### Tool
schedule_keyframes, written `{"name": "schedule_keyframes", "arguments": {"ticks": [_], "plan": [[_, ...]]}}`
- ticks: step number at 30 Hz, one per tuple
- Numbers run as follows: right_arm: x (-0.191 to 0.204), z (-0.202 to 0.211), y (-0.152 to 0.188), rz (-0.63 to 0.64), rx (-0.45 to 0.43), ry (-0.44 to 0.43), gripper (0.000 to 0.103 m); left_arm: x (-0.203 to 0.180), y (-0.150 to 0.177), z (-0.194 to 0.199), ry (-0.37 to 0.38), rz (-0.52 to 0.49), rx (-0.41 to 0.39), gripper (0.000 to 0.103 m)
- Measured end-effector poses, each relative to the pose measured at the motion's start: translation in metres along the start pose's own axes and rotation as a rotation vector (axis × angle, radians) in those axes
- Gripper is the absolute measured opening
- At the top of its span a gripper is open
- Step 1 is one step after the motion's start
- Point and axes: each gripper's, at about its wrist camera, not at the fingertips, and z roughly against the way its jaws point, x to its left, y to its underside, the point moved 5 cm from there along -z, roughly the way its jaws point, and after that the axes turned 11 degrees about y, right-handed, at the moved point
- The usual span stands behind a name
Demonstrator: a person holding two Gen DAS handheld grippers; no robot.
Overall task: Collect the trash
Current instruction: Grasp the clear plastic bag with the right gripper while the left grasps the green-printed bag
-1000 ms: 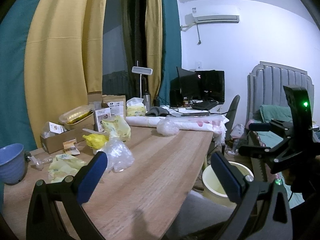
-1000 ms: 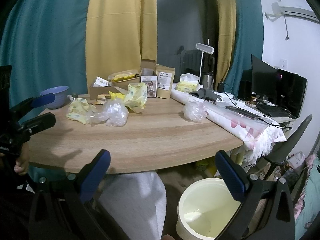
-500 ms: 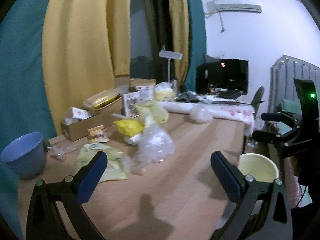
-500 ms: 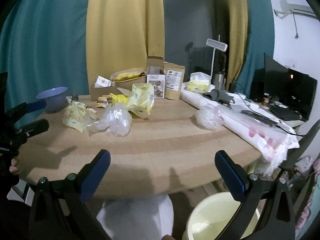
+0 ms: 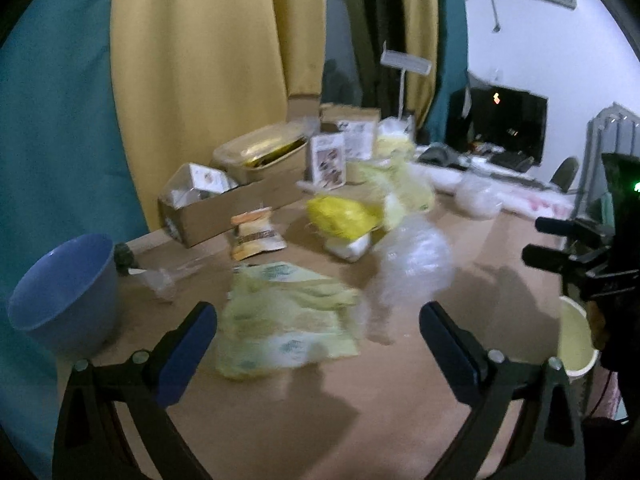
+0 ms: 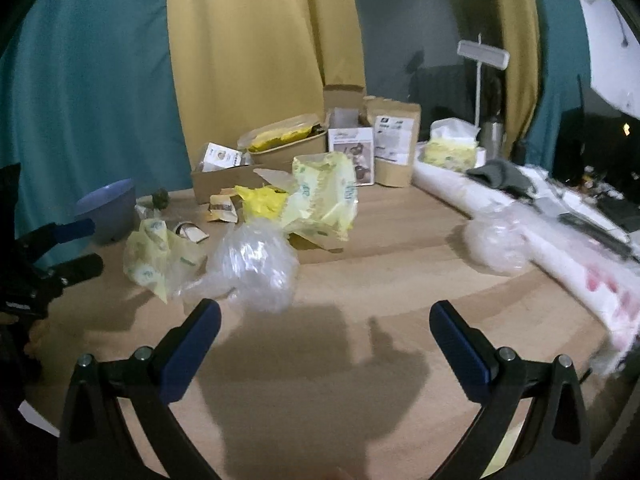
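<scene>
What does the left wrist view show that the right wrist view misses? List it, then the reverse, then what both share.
Left wrist only: the pale yellow bin beside the table and the right tongs, open.
Right wrist only: the tissue pack and the left tongs, open.
Both: the blue bowl, the clear plastic bag, the pale yellow wrapper and the cardboard box.

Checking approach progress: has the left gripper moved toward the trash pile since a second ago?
Yes. The left gripper has moved forward; the pale yellow-green plastic bag now sits between its fingers.
</scene>
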Motion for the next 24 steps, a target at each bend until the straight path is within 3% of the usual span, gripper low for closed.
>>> {"name": "schedule_keyframes", "arguments": {"ticks": [6,12,14,16,17,19,24], "plan": [[0.022,-0.043,-0.004,0.022,0.071,-0.050,0.103,0.041,0.002,-0.035,-0.038,0.011,0.108,0.088],[0.051,-0.071,-0.015,0.054,0.102,-0.117,0.085,0.057,0.007,-0.055,-0.014,0.046,0.182,0.074],[0.058,-0.080,-0.015,0.068,0.137,-0.140,0.081,0.056,0.008,-0.059,-0.009,0.037,0.191,0.064],[0.059,-0.084,-0.014,0.070,0.157,-0.143,0.066,0.054,0.009,-0.061,-0.006,0.027,0.209,0.040],[0.058,-0.084,-0.014,0.065,0.159,-0.142,0.061,0.052,0.010,-0.061,-0.007,0.024,0.210,0.035],[0.056,-0.085,-0.011,0.052,0.166,-0.134,0.039,0.048,0.010,-0.059,-0.009,0.006,0.211,0.022],[0.054,-0.078,-0.005,0.041,0.145,-0.134,0.025,0.040,0.013,-0.052,-0.014,-0.015,0.208,0.009]]}}
